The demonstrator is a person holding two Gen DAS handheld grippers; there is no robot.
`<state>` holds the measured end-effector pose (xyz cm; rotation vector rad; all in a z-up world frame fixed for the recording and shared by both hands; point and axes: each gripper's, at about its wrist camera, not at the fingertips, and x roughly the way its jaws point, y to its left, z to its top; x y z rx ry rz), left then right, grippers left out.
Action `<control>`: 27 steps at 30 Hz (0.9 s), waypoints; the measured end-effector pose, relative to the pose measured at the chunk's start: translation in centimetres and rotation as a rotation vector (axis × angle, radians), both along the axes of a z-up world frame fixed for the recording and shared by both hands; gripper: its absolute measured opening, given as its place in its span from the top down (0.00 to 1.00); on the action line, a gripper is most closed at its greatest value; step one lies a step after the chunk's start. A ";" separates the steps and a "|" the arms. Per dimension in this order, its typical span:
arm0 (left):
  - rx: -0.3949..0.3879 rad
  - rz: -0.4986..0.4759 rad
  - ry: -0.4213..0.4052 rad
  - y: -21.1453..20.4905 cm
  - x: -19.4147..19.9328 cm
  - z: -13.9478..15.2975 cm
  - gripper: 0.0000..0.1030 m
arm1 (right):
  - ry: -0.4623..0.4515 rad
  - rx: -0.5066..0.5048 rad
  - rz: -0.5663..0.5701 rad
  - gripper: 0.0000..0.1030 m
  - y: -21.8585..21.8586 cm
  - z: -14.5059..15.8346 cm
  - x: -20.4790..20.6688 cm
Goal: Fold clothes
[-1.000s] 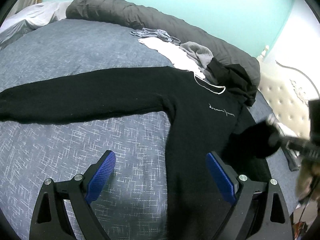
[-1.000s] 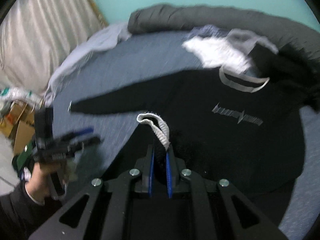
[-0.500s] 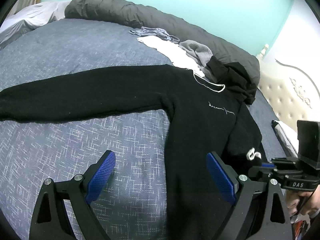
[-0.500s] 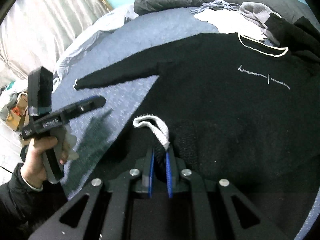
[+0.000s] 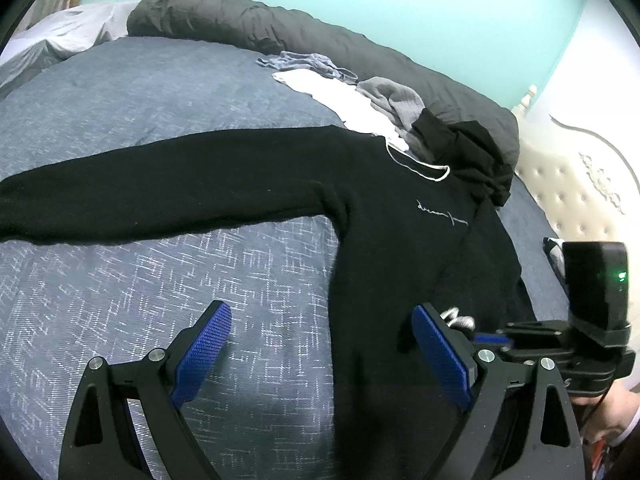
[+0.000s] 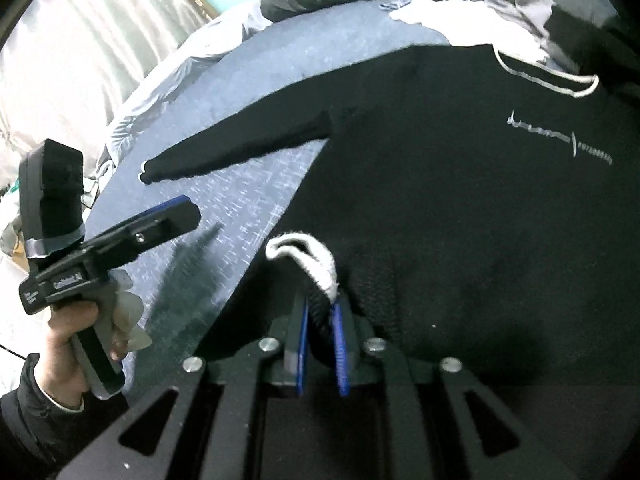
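From your left wrist view, the black sweater lies face up on the blue bed cover, one sleeve stretched flat to the left, the collar toward the pile of other clothes. Your left gripper hangs with its jaws spread wide and nothing between them, straddling the sweater's side edge. Use it to pin that edge if the body starts to drag.

From your right wrist view, your right gripper is clamped on the white-trimmed cuff of the other sleeve, brought over the sweater's body. Judging by that, the sleeve is being folded inward: carry the cuff low and straight across, lay it flat inside the body's outline, and let go only once the fabric rests without a twist.
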<state>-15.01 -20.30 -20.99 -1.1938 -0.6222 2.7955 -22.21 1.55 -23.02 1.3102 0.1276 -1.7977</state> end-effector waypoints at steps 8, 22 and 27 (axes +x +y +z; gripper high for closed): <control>0.004 -0.029 0.008 0.8 -0.2 0.2 0.08 | -0.022 -0.069 -0.032 0.71 2.9 1.6 -0.2; -0.072 -0.187 -0.070 6.2 -2.0 -1.8 0.08 | 0.121 0.180 -0.538 0.63 22.6 2.2 -8.9; -0.135 -0.237 -0.132 7.8 -2.4 -3.5 0.08 | 0.122 0.282 -0.604 0.63 27.0 -0.4 -11.0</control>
